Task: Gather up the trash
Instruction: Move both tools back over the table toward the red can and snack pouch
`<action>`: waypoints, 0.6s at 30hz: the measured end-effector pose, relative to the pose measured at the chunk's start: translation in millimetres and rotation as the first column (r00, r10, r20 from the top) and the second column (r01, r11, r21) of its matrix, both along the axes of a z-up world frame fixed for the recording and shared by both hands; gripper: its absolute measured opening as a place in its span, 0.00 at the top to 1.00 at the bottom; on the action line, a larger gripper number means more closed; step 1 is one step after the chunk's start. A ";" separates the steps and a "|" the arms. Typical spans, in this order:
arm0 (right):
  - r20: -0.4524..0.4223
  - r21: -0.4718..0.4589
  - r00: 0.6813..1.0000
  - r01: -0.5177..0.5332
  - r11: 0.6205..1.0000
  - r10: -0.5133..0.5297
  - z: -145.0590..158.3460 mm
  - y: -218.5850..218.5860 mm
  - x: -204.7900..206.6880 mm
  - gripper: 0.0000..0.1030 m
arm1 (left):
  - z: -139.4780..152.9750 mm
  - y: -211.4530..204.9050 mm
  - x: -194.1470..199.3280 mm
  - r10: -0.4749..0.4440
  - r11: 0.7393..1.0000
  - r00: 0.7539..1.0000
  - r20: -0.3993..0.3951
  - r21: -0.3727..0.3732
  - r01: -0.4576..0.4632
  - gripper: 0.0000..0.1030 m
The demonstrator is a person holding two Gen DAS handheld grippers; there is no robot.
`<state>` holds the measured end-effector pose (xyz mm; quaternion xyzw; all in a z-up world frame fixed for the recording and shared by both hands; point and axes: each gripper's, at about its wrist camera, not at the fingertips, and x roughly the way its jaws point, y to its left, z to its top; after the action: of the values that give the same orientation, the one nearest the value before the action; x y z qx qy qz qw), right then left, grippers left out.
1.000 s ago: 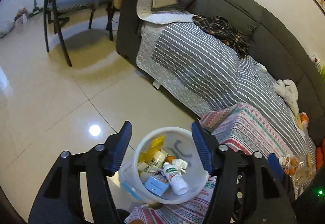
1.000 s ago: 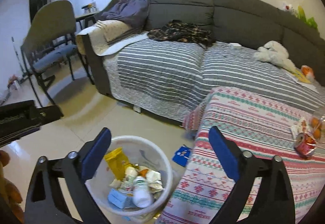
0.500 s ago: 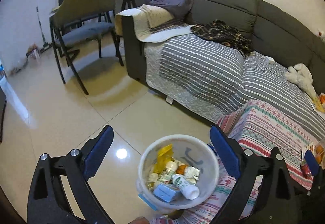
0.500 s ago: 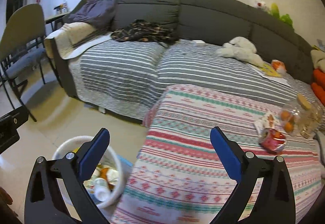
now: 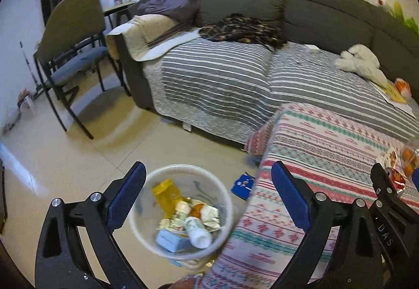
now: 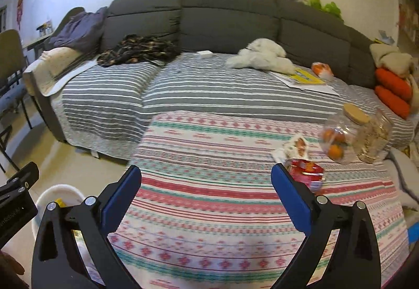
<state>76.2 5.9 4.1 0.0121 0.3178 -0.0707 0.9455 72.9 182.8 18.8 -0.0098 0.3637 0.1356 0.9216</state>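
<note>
Left gripper point(image 5: 207, 194): jaws spread wide, nothing between them; hangs above the bin.
Right gripper point(image 6: 207, 192): jaws spread wide, empty; hangs over the patterned cloth point(image 6: 222, 184), pointed toward its far right.
Bin point(image 5: 227, 210): white, on the floor point(image 5: 65, 158) at the near left edge of the cloth-covered surface. Holds a yellow packet point(image 5: 166, 192), a white bottle point(image 5: 197, 232), a pale blue box point(image 5: 167, 240) and crumpled wrappers.
Trash left out: red wrapper point(image 6: 305, 173) and crumpled white wrapper point(image 6: 297, 145) on the cloth, just beyond the right gripper's right finger. Blue packet point(image 5: 243, 184) on the floor between bin and cloth edge.
Step (judged): between picks; right gripper lining up on the red wrapper.
Next move calls for: reach forward and right, lower until the jaws straddle the wrapper, close gently; avoid the clear jars point(image 6: 348, 137) close behind.
Hard to make out: wrapper print blurred; bin mostly cut off behind the left finger in the right wrist view; jar contents unclear beyond orange fruit.
</note>
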 end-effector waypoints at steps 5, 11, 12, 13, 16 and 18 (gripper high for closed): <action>-0.019 0.004 0.999 0.049 0.999 -0.049 -7.6 -34.5 -5.2 0.06 | -7.1 -40.2 7.2 -0.057 0.998 0.998 -0.009 0.000 0.057 0.10; -0.043 0.004 0.989 0.144 0.990 -0.143 -19.3 -92.9 -15.5 0.06 | -18.7 -85.6 17.8 -0.094 0.996 0.995 -0.014 -0.005 0.094 0.10; -0.052 0.009 0.984 0.171 0.985 -0.171 -22.1 -108.9 -16.9 0.06 | -22.7 -97.6 19.7 -0.112 0.994 0.993 -0.025 -0.011 0.112 0.10; -0.059 0.014 0.980 0.190 0.982 -0.189 -23.9 -119.7 -17.5 0.06 | -26.3 -107.8 20.9 -0.132 0.991 0.991 -0.035 -0.018 0.132 0.10; -0.072 0.030 0.960 0.275 0.961 -0.272 -28.8 -166.8 -22.8 0.06 | -41.1 -146.1 27.3 -0.227 0.973 0.971 -0.073 -0.050 0.223 0.10; -0.081 0.045 0.937 0.345 0.938 -0.340 -29.1 -202.7 -29.4 0.06 | -54.1 -174.0 32.3 -0.300 0.953 0.947 -0.110 -0.078 0.293 0.10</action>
<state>46.9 -196.7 -24.9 0.0924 0.3464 -0.2253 0.9059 105.2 8.8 -35.3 0.0255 0.4200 -0.0152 0.9071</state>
